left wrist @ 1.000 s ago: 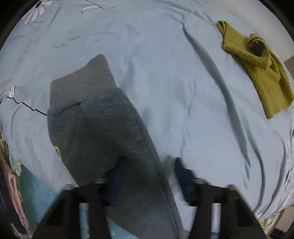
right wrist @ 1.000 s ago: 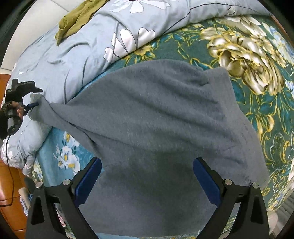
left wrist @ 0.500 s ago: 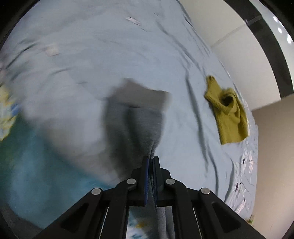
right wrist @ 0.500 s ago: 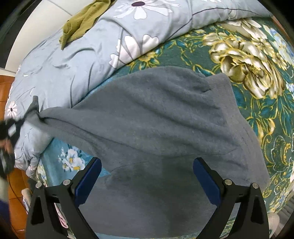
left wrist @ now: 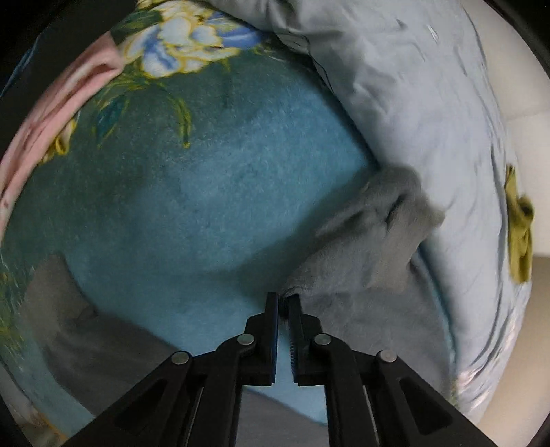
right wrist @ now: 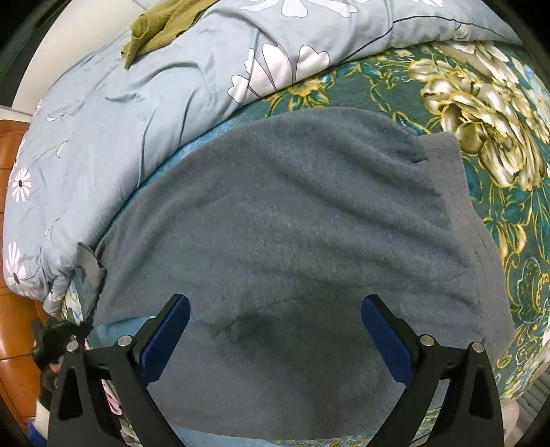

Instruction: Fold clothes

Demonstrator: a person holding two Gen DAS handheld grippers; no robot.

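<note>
A: One garment on the list: grey fleece trousers (right wrist: pixel 292 213), spread flat over the teal flowered blanket (right wrist: pixel 498 113) on the bed, with the ribbed waistband (right wrist: pixel 443 161) at the far right.

B: And the far end of it?

A: One leg runs off to the left, alongside the pale blue quilt (right wrist: pixel 130 113). In the left wrist view its cuff (left wrist: pixel 388 220) hangs bunched just ahead of the left gripper (left wrist: pixel 282 306), which is pressed nearly together and pinching the leg's edge.

B: Right gripper (right wrist: pixel 275 319)?

A: Spread wide over the near part of the trousers, gripping nothing; I can't tell whether it touches the cloth.

B: Handling notes?

A: By the look of it, soft, thick and limp. Light enough for a pinch to lift, but it will sag and drape between holds and keep no shape of its own. The pile looks grippy, not slippery. Nothing fragile about it.

B: Where to take hold?

A: Best judged at the firmer parts: the ribbed cuff and waistband, or a seam edge, at two corners so the fold lands straight.

B: Other stock?

A: One olive knitted top (right wrist: pixel 161 24), lying on the quilt at the far left, well apart.

B: Labels, brands, writing?

A: None legible on any item.
</note>
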